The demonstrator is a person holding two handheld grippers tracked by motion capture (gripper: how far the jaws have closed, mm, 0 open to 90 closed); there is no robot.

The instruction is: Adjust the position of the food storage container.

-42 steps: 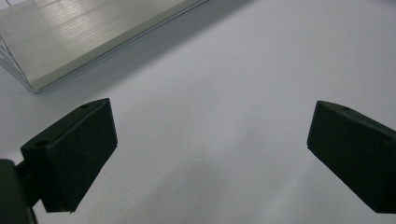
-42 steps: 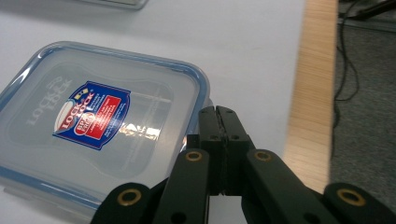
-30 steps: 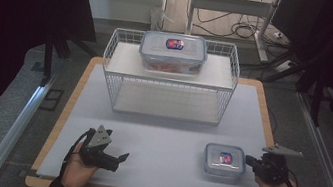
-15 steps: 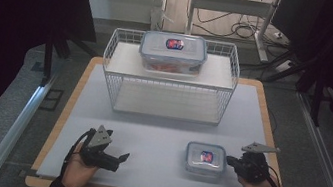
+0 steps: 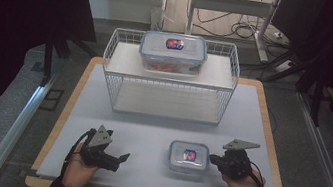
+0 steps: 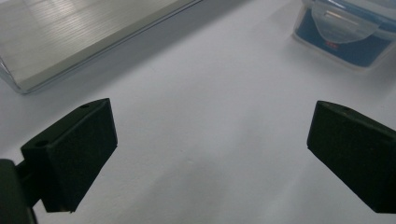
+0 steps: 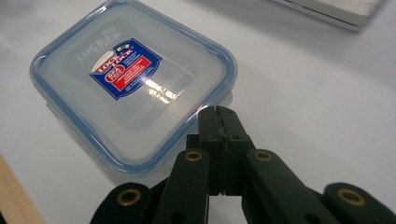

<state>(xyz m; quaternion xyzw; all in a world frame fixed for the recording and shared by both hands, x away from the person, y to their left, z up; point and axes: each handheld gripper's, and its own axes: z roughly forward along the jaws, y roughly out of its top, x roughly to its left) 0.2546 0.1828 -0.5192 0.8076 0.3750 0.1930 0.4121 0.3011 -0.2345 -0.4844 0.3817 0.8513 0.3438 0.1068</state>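
Note:
A small square clear container (image 5: 188, 157) with a blue-rimmed lid and a red-and-blue label lies on the white mat (image 5: 148, 133) at the front, right of centre. My right gripper (image 5: 213, 159) is shut, and its tips touch the container's right edge. In the right gripper view the closed jaws (image 7: 218, 113) meet at the lid rim of the container (image 7: 130, 84), with nothing between them. My left gripper (image 5: 119, 161) rests at the front left, open and empty, pointing right. In the left gripper view the container (image 6: 345, 28) lies ahead at upper right.
A white wire rack (image 5: 109, 59) stands at the back of the mat, with a larger lidded container (image 5: 173, 54) holding something orange on its top shelf. The rack's lower shelf (image 6: 70, 37) is bare. The mat lies on a wooden board (image 5: 63, 123).
My right gripper has moved left, and the small container has slid left with it along the mat. The left gripper has stayed where it was.

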